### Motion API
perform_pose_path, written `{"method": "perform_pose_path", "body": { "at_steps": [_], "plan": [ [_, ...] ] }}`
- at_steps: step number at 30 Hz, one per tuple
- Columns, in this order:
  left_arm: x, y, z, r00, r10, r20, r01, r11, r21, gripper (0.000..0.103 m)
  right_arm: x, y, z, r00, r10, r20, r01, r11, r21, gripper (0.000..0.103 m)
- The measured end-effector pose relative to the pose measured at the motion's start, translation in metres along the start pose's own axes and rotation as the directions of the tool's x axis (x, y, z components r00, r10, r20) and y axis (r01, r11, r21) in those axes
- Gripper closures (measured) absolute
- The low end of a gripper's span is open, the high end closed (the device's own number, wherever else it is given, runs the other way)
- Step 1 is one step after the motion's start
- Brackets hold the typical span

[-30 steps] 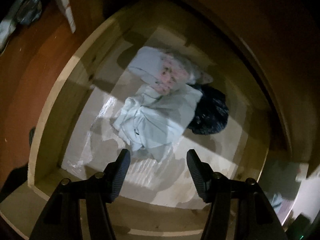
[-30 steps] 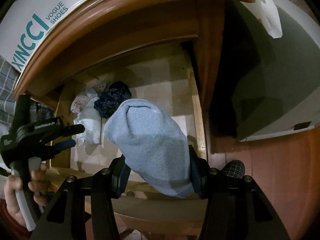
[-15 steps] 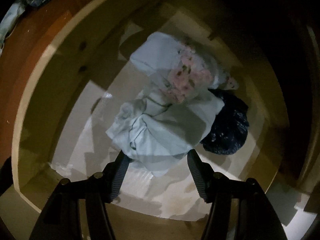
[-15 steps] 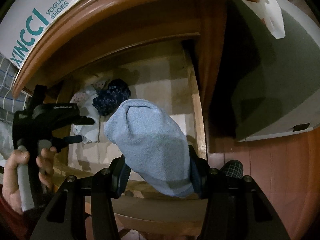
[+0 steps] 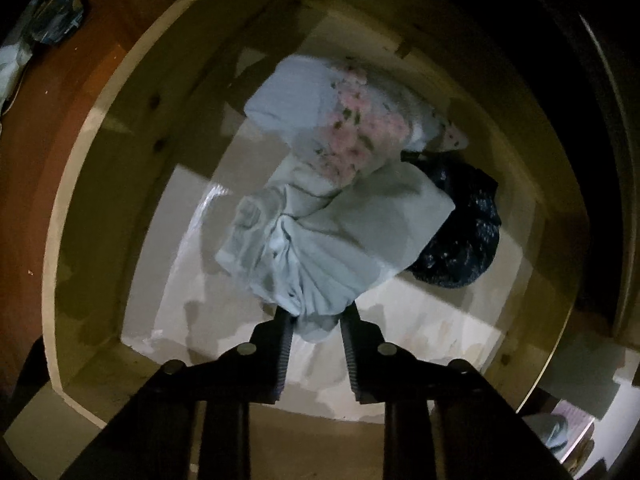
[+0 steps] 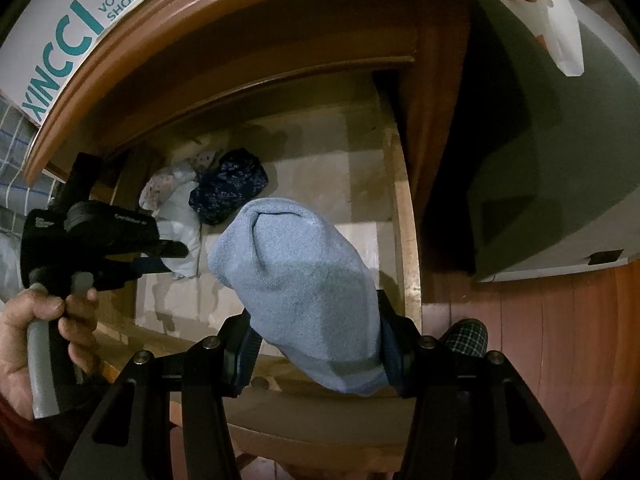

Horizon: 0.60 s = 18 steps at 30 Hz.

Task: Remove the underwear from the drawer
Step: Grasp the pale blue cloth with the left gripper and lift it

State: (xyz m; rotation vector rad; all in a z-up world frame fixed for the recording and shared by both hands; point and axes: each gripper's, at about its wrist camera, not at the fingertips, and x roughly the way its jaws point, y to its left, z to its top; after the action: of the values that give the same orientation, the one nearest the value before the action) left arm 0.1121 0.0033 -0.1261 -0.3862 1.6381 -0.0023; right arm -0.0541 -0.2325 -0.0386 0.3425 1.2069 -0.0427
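Note:
In the left wrist view a pile of underwear lies in the wooden drawer (image 5: 132,152): a pale blue-green piece (image 5: 340,240) nearest, a pink floral piece (image 5: 360,132) behind it, and a dark navy speckled piece (image 5: 460,232) to the right. My left gripper (image 5: 316,316) points steeply down and is shut on the near fold of the pale piece, which bunches between the pads. In the right wrist view my right gripper (image 6: 316,326) hovers over the drawer's front, shut on a light blue knitted garment (image 6: 304,272). The left gripper (image 6: 168,256) shows there too, held by a hand (image 6: 40,320).
A white shoe box (image 6: 80,20) sits on the cabinet top above the drawer. A grey box (image 6: 560,160) stands on the red-brown wooden floor to the right. A checked slipper (image 6: 468,336) is by the drawer's right front corner. The drawer's right half shows bare lining.
My left gripper came down into the drawer and closed its jaws on the pale piece, which now bunches between the pads. The right gripper and its blue garment stayed put.

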Motion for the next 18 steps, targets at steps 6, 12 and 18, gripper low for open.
{"method": "perform_pose_path", "body": {
  "at_steps": [6,12,18],
  "plan": [
    [-0.009,0.008,-0.012,0.999,0.031,0.016,-0.032,0.999,0.042,0.082,0.000,0.001,0.001,1.000,0.002,0.000,-0.002,1.000,-0.007,0.055],
    [-0.030,0.011,-0.031,0.995,0.057,0.076,-0.068,0.988,0.140,0.083,0.000,0.004,0.001,1.000,-0.003,0.004,0.003,1.000,-0.022,0.055],
    [-0.054,0.003,-0.051,0.984,0.077,0.161,-0.114,0.964,0.241,0.083,0.002,0.008,0.001,1.000,-0.013,0.010,0.013,0.999,-0.042,0.055]
  ]
}}
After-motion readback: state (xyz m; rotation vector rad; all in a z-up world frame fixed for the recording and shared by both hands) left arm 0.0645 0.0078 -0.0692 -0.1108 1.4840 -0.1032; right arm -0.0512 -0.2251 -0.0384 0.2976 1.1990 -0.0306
